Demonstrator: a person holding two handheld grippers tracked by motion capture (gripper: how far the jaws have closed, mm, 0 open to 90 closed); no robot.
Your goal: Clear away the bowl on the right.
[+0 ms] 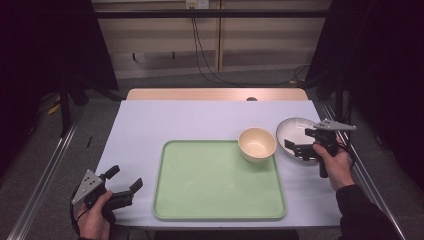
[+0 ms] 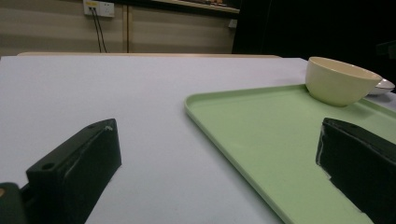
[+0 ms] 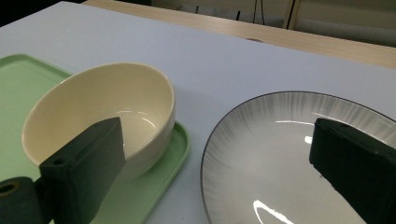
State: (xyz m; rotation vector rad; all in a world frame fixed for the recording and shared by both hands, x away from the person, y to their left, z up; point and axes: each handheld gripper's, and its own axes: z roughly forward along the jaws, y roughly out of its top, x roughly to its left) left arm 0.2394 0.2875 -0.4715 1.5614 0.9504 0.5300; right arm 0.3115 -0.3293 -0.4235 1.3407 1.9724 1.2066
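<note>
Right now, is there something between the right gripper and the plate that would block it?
Nothing visible does. The right gripper is open and hangs over the plate, one jaw above the plate and the other nearer the bowl. The bowl sits on the tray corner, beside the plate.

You are seeing the table [image 1: 150,120] from above; your two gripper cameras are looking low and close, both sharing the cream bowl [image 2: 341,80] and green tray [image 3: 18,79].
</note>
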